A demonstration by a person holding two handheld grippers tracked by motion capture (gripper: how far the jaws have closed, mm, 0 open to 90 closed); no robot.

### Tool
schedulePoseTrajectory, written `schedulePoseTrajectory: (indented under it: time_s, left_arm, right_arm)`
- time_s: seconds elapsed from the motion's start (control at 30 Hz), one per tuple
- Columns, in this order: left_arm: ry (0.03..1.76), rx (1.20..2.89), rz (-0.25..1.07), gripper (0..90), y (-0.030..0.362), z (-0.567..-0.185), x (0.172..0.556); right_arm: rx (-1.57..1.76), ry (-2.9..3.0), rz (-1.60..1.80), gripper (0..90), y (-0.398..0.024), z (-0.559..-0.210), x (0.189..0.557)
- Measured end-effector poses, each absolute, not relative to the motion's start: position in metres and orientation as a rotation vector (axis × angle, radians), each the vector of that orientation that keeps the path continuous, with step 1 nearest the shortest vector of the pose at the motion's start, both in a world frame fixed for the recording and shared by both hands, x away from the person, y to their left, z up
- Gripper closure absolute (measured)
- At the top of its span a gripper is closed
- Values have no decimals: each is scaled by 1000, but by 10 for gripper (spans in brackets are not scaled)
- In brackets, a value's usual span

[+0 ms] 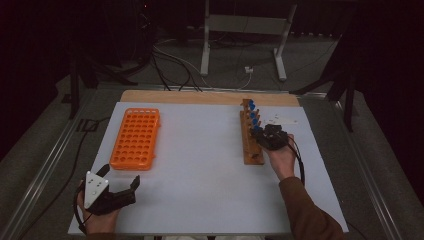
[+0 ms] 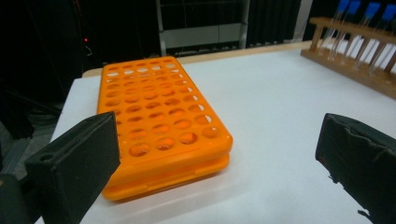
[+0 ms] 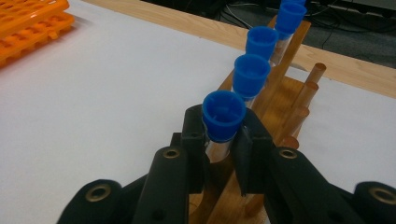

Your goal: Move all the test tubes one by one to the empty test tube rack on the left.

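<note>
On the right side of the white table [image 1: 200, 165], the right gripper [image 3: 223, 140] is closed around the nearest blue-capped tube [image 3: 223, 114], its 2 jaws pinching the clear glass just under the cap. That tube stands upright in the wooden rack [image 3: 275, 88], with 3 more capped tubes lined up behind it. Near the front left corner, the left gripper [image 1: 120, 185] rests with jaws spread wide, holding nothing, just beside the orange rack [image 2: 159, 121].
</note>
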State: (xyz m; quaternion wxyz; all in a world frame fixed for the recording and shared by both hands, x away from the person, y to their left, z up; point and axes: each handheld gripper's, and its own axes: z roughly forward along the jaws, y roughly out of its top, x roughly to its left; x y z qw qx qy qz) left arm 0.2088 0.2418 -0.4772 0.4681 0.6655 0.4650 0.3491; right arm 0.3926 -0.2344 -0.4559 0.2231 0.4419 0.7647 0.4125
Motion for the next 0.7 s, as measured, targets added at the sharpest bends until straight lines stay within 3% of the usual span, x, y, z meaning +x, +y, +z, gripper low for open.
schedulePoseTrajectory:
  time_s: [0.7]
  left_arm:
    - [1059, 1736, 726, 9, 222, -446, 242]
  right_arm:
    - [1185, 2115, 1158, 762, -237, -423, 391]
